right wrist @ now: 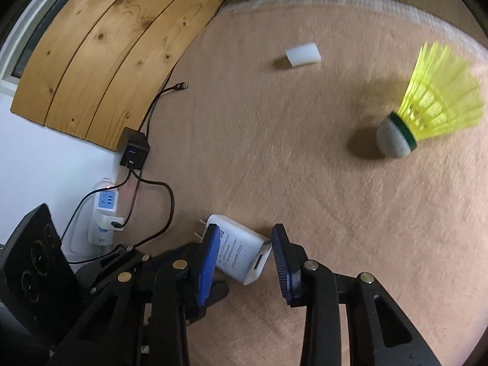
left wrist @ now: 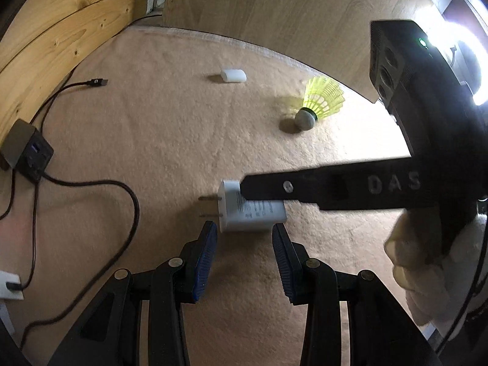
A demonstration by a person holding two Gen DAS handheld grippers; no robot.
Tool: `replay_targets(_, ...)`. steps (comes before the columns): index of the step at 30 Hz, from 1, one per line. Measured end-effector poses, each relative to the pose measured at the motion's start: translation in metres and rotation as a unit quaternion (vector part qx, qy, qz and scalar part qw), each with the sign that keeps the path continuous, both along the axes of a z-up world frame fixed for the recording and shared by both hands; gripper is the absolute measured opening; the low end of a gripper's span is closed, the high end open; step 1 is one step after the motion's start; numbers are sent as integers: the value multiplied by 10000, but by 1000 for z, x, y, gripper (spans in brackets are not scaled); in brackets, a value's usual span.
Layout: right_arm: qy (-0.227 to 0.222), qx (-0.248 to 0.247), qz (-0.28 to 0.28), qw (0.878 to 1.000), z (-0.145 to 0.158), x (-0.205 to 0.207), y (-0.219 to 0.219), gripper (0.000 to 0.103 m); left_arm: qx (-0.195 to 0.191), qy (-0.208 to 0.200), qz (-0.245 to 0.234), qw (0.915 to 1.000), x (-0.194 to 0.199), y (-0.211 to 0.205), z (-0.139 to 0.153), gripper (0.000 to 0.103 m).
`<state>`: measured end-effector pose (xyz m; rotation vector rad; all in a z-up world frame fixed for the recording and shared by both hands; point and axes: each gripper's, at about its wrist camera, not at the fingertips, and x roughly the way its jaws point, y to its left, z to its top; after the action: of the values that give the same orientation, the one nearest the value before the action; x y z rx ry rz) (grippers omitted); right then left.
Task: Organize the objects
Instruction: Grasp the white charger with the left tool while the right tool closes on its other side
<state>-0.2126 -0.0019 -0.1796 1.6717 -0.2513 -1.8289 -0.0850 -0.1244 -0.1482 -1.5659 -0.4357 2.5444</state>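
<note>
A white power adapter (left wrist: 253, 213) (right wrist: 238, 259) lies on the beige carpet (left wrist: 167, 122) with its prongs pointing left. My left gripper (left wrist: 244, 228) has its blue pad tips against the two ends of the adapter's near edge, so it is shut on it. Its black body (right wrist: 33, 259) shows at the lower left of the right wrist view. My right gripper (right wrist: 244, 244) straddles the adapter from above. Its left pad (right wrist: 210, 253) covers part of the label face and its right pad (right wrist: 279, 253) stands beside the USB end, so neither clamps it. One right finger (left wrist: 305, 187) crosses over the adapter's far edge.
A yellow shuttlecock (left wrist: 320, 100) (right wrist: 427, 113) and a small white case (left wrist: 233, 75) (right wrist: 303, 55) lie farther out on the carpet. At the left a black hub (left wrist: 26, 146) (right wrist: 134, 149) trails cables beside a power strip (right wrist: 105, 210). Wooden boards (left wrist: 61, 30) border the carpet.
</note>
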Motion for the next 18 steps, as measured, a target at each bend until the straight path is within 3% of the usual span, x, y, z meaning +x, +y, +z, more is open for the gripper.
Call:
replay_targets(7,-237,-123,51,9996,-3,10,3,30,1,89,-74,9999,-1,-4,1,43)
replay_targets(13,196,104,261,9994,9,12,-5,30,218,-106,47,9997,9,-6,-8,43)
replay_targets(18,242,221,483,9983,5,12,-16,33,198,-88,69,9997,8,-4,-9,43)
